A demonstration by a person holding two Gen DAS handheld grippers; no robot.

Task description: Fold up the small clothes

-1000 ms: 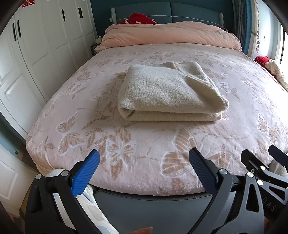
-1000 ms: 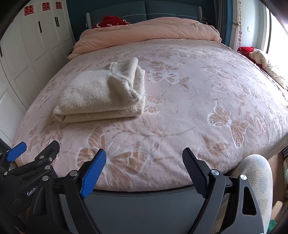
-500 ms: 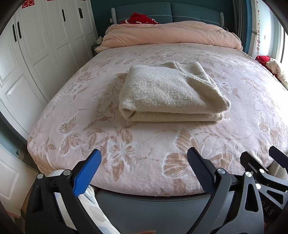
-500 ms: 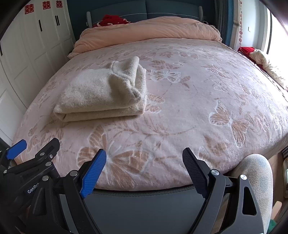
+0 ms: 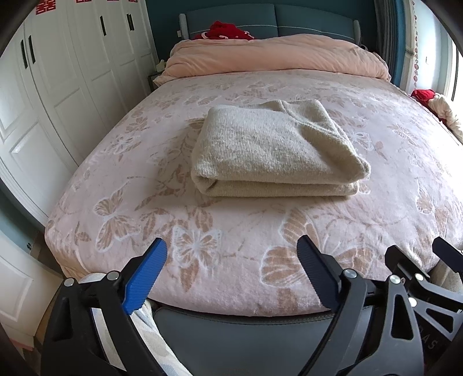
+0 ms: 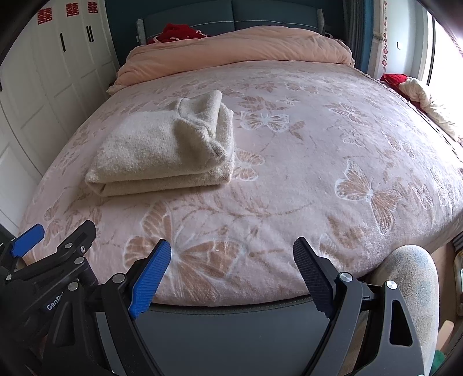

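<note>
Both sets of tongs spread wide and empty at the bed's foot: left gripper [image 5: 231,269], right gripper [image 6: 231,267], ribbed pads. Beyond, on the plush butterfly-patterned blanket [image 5: 231,231], a fuzzy cream knit sweater [image 5: 272,150] lies folded, rectangular, long axis crosswise, rounded fold facing near.

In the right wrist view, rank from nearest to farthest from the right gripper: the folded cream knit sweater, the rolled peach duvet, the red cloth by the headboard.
Right gripper sits at the bed's foot, jaws open.
1. Folded cream knit sweater: nearest, ahead-left on the butterfly-patterned pink blanket.
2. Rolled peach duvet: across the bed's head.
3. Red cloth: farthest, behind the duvet, left of centre, against the blue headboard.
</note>
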